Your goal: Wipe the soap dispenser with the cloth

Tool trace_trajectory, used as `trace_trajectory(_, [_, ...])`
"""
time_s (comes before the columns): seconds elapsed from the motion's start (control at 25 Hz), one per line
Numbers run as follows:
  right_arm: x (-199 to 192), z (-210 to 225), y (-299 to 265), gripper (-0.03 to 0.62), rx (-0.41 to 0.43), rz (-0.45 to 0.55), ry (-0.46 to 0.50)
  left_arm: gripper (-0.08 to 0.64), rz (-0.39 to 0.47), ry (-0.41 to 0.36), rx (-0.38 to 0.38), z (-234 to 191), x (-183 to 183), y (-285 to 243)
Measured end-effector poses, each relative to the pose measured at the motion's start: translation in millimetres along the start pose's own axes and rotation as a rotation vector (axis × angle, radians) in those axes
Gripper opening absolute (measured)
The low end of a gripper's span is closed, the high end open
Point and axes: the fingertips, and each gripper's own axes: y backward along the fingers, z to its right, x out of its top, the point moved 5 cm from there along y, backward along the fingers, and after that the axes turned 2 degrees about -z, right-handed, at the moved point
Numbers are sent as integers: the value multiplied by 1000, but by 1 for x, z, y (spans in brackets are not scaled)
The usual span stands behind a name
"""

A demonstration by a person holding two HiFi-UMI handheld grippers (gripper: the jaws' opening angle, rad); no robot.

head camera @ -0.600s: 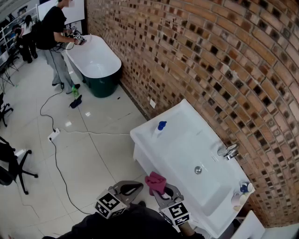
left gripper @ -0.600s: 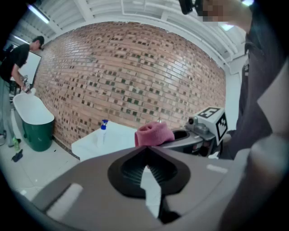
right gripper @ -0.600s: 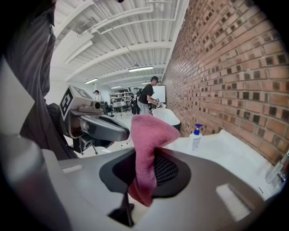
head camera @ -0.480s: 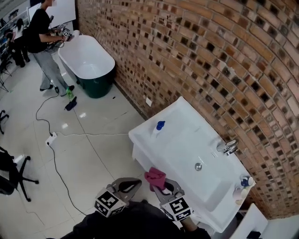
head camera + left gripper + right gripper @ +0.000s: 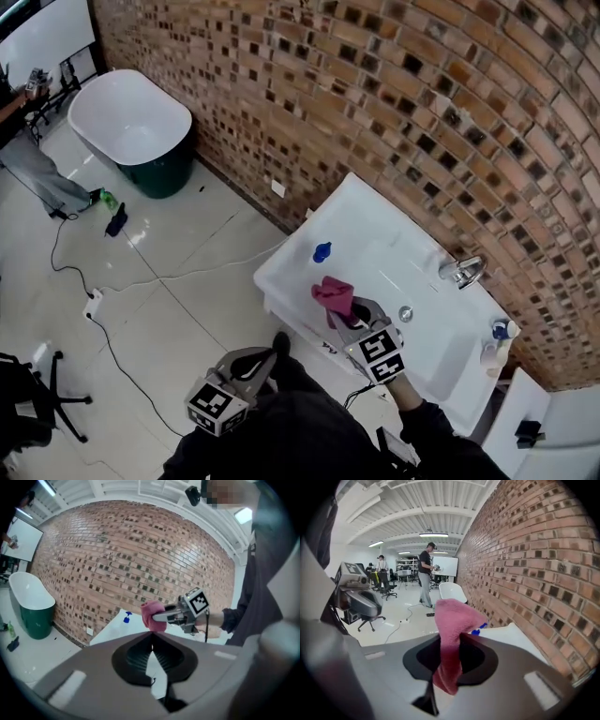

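Clamping the crumpled pink cloth (image 5: 332,292) in my right gripper (image 5: 345,311), I hold it mid-frame over the white rectangular washbasin (image 5: 394,239). The blue-capped white soap dispenser (image 5: 322,252) stands just above, on the basin's ledge. My left gripper (image 5: 263,362), lower left, is closed and empty.

The crumpled pink terry cloth (image 5: 334,294), pinched in the right gripper (image 5: 345,313), droops over the white sink (image 5: 375,223), near but apart from the upright blue-topped white soap dispenser (image 5: 322,251) on its left corner.
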Motion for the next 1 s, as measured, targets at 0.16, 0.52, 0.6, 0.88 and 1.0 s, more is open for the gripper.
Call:
trace_trajectory(0.16, [23, 66, -39, 72, -56, -48, 28, 1, -18, -12, -41, -35, 22, -35])
trace_trajectory(0.52, [40, 111, -100, 72, -11, -180, 201, 0, -32, -79, -89, -103, 83, -114])
trace_trajectory(0.6, [36, 104, -103, 72, 13, -200, 218, 0, -43, -76, -105, -107, 87, -124])
trace_trajectory(0.88, [29, 65, -89, 72, 72, -224, 264, 1, -111, -112, -198, -114, 95, -145])
trace_trajectory(1.0, [23, 52, -88, 72, 86, -224, 227, 1, -130, -144, -221, -119, 102, -149])
